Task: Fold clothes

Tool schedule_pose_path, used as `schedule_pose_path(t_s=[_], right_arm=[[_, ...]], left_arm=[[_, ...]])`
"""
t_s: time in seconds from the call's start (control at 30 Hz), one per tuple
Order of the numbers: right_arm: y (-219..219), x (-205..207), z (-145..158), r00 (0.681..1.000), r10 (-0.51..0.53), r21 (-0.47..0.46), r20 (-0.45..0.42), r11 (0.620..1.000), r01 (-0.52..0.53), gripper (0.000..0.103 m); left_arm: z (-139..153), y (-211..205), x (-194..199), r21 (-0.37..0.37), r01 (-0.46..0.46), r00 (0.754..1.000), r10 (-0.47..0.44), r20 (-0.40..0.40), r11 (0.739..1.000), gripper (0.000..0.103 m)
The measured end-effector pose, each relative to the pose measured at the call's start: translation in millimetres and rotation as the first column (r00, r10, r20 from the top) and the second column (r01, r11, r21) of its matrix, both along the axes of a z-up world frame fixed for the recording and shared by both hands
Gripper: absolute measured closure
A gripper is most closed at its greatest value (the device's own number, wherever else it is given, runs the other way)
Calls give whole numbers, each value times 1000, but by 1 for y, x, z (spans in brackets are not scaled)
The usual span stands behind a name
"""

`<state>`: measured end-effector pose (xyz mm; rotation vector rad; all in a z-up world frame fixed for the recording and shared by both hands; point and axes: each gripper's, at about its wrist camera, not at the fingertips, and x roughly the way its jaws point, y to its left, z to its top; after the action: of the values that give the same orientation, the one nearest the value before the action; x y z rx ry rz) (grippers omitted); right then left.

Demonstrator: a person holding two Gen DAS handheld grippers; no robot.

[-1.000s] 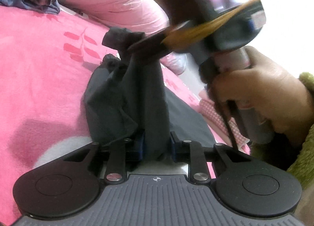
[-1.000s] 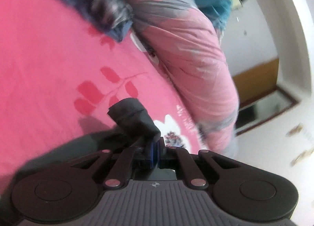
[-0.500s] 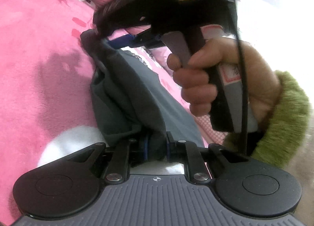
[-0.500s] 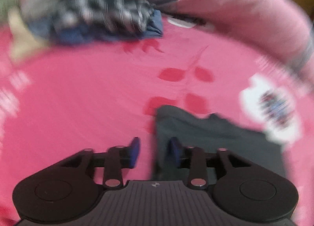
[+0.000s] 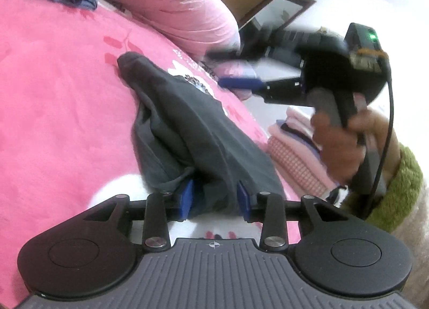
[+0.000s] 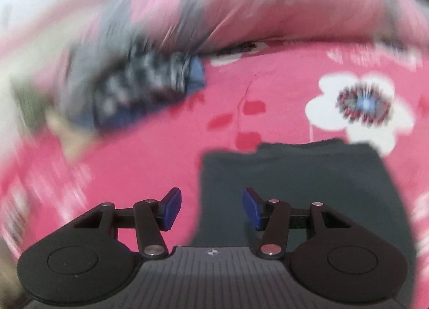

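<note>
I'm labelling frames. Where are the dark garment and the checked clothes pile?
dark garment (image 5: 187,121): left wrist view, middle of its folded bulk.
checked clothes pile (image 6: 139,86): right wrist view, blurred checked fabric.

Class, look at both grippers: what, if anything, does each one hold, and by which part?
Right gripper: open, holding nothing. Left gripper: the dark garment has its near bunched end between the just-opening fingers; pad contact cannot be told.

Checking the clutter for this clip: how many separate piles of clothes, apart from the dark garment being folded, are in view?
2: a jumbled plaid-and-blue heap at the far end of the pink bedspread, and a folded pink stack beside the bed under the right gripper. More may lie out of view.
</note>
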<state>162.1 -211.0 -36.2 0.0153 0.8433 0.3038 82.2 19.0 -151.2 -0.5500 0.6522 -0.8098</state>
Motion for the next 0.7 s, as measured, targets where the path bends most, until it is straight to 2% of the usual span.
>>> schedule_pose_path(t_s=[0.1, 0.17, 0.2, 0.27, 0.3, 0.37, 0.53, 0.6, 0.63, 0.7], right_arm=[[28, -7, -16, 994, 113, -154, 10, 982, -110, 50], [39, -5, -29, 989, 151, -232, 0, 962, -147, 52], [44, -3, -36, 987, 159, -273, -8, 949, -155, 58], [44, -3, -46, 989, 146, -319, -9, 937, -142, 78], [40, -3, -48, 991, 131, -308, -9, 943, -128, 91], [29, -3, -46, 996, 93, -240, 0, 967, -90, 95], [0, -11, -39, 999, 34, -94, 26, 995, -32, 96], [-6, -12, -37, 999, 20, -64, 35, 998, -18, 96], [-8, -12, -37, 999, 12, -58, 40, 998, -10, 96], [-12, -13, -35, 999, 1, -37, 46, 999, 0, 96]], left_arm=[[10, 6, -3, 74, -17, 999, 13, 45, 997, 68], [19, 13, -4, 123, -51, 996, 42, 75, 991, 68], [23, 17, -4, 147, -69, 994, 57, 90, 987, 68], [31, 15, 7, 230, -125, 987, 96, 131, 965, 68], [35, 14, 13, 272, -154, 982, 115, 153, 950, 68], [40, 4, 31, 336, -172, 976, 113, 188, 926, 68], [42, -26, 66, 436, -119, 978, 28, 209, 892, 68], [42, -37, 74, 469, -93, 978, -7, 208, 878, 68], [43, -39, 76, 479, -88, 977, -18, 213, 874, 67], [45, -37, 73, 464, -82, 974, -28, 224, 882, 67]])
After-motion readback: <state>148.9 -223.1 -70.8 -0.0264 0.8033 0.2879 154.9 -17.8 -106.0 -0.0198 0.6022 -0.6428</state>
